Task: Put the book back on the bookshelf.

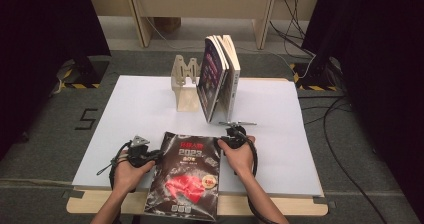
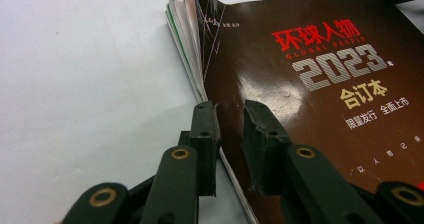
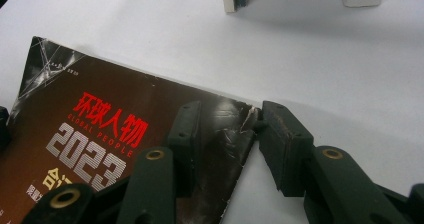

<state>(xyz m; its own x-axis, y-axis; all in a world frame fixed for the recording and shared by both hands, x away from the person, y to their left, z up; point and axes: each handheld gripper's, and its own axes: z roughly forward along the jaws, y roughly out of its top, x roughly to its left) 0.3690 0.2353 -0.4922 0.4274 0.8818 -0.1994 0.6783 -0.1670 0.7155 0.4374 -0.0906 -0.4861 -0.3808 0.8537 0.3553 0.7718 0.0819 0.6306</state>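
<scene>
A white tabletop point(image 1: 135, 109) sits on a pale wooden base, with grey carpet point(image 1: 55, 129) spreading out around it. Dark curtains point(image 1: 45, 19) hang at the left, more black drapery point(image 1: 385, 59) closes off the right. Beyond, a light wooden frame point(image 1: 200, 4) stands across the back, on what looks like paler flooring. Black cables point(image 1: 340, 149) snake over the carpet at the right, yellow-and-black hazard tape point(image 1: 80, 85) marks the stand feet, and a "5" point(image 1: 86, 118) is taped on the floor.
</scene>
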